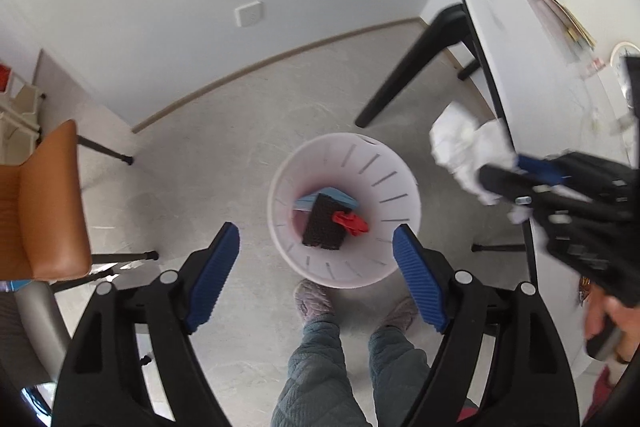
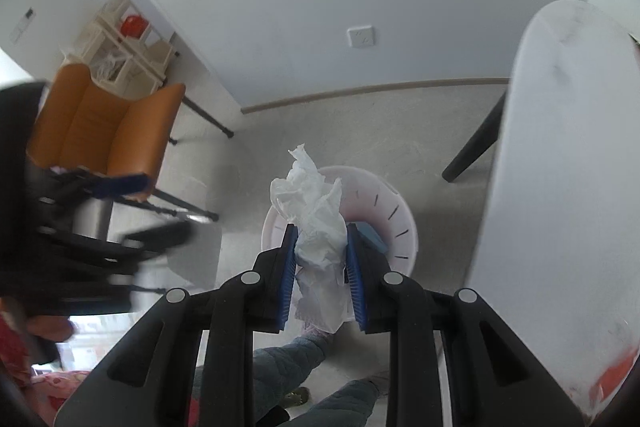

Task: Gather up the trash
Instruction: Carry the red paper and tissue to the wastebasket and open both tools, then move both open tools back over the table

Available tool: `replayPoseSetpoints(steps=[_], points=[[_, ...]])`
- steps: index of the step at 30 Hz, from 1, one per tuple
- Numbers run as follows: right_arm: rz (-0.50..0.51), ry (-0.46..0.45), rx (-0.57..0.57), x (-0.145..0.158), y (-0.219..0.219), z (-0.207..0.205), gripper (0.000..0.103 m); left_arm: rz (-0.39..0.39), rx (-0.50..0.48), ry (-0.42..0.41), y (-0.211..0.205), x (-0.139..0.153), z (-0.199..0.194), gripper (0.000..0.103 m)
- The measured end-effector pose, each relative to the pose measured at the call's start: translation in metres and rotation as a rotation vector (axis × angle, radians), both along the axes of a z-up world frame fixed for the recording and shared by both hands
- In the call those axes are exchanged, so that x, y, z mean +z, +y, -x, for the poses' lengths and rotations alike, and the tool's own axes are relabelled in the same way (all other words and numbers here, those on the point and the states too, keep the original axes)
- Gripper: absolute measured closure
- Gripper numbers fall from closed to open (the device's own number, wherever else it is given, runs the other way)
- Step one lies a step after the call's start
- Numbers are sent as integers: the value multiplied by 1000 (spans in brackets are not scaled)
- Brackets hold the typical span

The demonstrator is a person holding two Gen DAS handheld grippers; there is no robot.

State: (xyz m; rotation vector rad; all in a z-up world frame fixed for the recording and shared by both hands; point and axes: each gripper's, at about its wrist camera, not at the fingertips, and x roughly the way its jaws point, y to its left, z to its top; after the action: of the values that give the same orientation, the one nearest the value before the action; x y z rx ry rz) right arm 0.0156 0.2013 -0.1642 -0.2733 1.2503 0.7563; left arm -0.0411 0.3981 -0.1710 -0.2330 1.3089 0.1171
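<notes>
A white slotted trash bin (image 1: 394, 163) stands on the floor below me; inside lie a black sponge-like pad (image 1: 322, 227), a red scrap (image 1: 352, 221) and a light blue piece (image 1: 340, 197). My left gripper (image 1: 316, 237) is open and empty, held above the bin's near rim. My right gripper (image 2: 322, 231) is shut on a crumpled white tissue (image 2: 316, 211), held over the bin (image 2: 400, 223). In the left wrist view the right gripper (image 1: 500, 175) comes in from the right with the tissue (image 1: 460, 143), beside the table edge.
A white table (image 1: 540, 75) with black legs (image 1: 408, 67) stands at the right, with papers at its far end. An orange chair (image 1: 52, 203) stands at the left. The person's slippered feet (image 1: 314, 299) are just in front of the bin. A shelf unit (image 2: 128, 47) stands by the wall.
</notes>
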Motion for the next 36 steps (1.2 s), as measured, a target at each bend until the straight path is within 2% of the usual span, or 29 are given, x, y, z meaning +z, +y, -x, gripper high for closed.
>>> replayPoseSetpoints(steps=[3, 6, 8, 9, 10, 11, 13, 14, 17, 20, 21, 24, 28, 32, 36], points=[[32, 30, 39, -35, 22, 1, 78, -44, 53, -3, 17, 13, 11, 21], [74, 59, 73, -75, 39, 1, 69, -83, 80, 4, 23, 22, 18, 21], [112, 75, 88, -100, 46, 2, 59, -93, 99, 5, 28, 25, 22, 20], [130, 84, 91, -110, 47, 2, 45, -96, 110, 5, 31, 26, 24, 20], [148, 92, 90, -120, 48, 3, 38, -97, 122, 3, 33, 28, 25, 20], [153, 95, 89, -123, 49, 3, 36, -98, 134, 1, 35, 30, 27, 20], [153, 94, 90, -121, 49, 3, 23, -95, 151, -5, 39, 33, 28, 20], [149, 86, 89, -116, 51, 2, 21, -92, 155, -10, 39, 36, 30, 20], [96, 41, 73, -84, 50, 0, 18, -100, 154, -35, 35, 47, 31, 20], [6, -46, 23, -25, 37, 2, 8, -104, 140, -78, 25, 67, 29, 20], [-18, -84, -1, -3, 28, 4, 4, -104, 130, -96, 20, 74, 29, 20], [-80, -181, -72, 67, -7, 10, 3, -109, 77, -156, -2, 97, 25, 14], [-88, -287, -166, 136, -69, 16, 2, -117, -13, -223, -44, 122, 20, 12], [-97, -346, -263, 178, -141, 22, 2, -103, -86, -264, -98, 139, 15, 12], [-80, -390, -323, 199, -212, 32, 2, -49, -154, -289, -160, 149, 13, 11]])
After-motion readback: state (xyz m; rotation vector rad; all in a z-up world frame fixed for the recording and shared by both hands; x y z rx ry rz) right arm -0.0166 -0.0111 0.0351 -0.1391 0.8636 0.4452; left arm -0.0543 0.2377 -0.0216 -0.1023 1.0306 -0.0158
